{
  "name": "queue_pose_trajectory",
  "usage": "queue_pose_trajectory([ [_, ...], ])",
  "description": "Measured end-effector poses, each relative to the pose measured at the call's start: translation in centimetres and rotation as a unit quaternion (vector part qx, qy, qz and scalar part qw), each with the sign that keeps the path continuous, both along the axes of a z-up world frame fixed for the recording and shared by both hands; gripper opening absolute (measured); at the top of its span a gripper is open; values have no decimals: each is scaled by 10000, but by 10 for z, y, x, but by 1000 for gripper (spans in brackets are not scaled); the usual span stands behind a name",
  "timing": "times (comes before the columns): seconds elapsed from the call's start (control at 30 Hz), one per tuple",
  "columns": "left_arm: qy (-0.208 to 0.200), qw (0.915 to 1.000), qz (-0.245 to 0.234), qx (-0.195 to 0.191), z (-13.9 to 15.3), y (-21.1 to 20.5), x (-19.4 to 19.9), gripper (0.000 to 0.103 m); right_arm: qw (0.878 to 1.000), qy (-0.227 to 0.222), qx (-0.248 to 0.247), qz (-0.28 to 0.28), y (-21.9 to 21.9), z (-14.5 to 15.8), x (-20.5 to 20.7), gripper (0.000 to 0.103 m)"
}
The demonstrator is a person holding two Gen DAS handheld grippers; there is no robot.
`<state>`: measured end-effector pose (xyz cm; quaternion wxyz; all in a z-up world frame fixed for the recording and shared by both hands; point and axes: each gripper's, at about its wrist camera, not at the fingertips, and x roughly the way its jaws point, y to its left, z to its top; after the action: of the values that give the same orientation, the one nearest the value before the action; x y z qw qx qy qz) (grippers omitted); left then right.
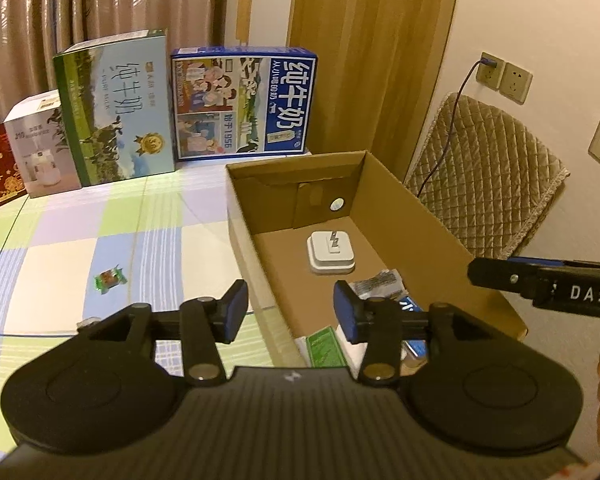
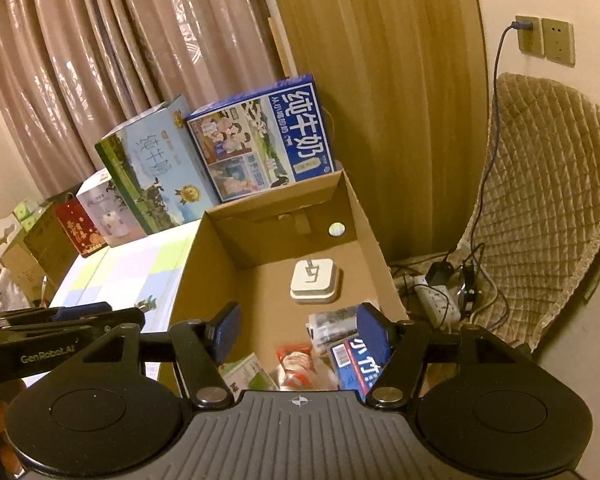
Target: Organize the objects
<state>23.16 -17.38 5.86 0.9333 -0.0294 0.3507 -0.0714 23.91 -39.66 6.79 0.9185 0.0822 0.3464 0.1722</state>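
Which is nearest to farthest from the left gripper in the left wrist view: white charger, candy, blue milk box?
From the left gripper, open and empty:
1. Candy, on the tablecloth to its left.
2. White charger, ahead and slightly right, on the floor of the cardboard box.
3. Blue milk box, standing at the table's far edge, before the curtain.

**A lived-in room at home**

Heavy curtains (image 1: 60, 12) hang behind a table with a checked cloth (image 1: 100, 240). Milk cartons (image 1: 240, 104) line its far edge. A quilted chair (image 2: 540, 200) stands by wall sockets (image 1: 504, 78) and a floor power strip (image 2: 436, 300).
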Motion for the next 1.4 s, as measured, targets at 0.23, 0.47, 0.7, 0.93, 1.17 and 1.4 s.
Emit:
queue_pose_trajectory([
  [0.23, -34, 10000, 73, 57, 6, 7, -22, 61, 10000, -59, -35, 40, 6, 8, -18, 66],
  [0.47, -44, 9998, 205, 46, 12, 21, -46, 79, 9998, -139, -120, 74, 16, 19, -38, 84],
  [0.7, -95, 9993, 370, 13, 19, 38, -72, 94, 9996, -227, -171, 65, 24, 31, -57, 101],
  [0.93, -133, 9987, 495, -3, 25, 55, -97, 102, 9993, -243, -224, 157, 37, 41, -74, 101],
  [1.17, -137, 9976, 672, -4, 30, 74, -118, 102, 9987, -312, -243, 328, 55, 53, -87, 101],
  [1.4, -177, 9967, 792, 23, 36, 89, -133, 102, 9977, -405, -215, 502, 72, 63, -96, 101],
])
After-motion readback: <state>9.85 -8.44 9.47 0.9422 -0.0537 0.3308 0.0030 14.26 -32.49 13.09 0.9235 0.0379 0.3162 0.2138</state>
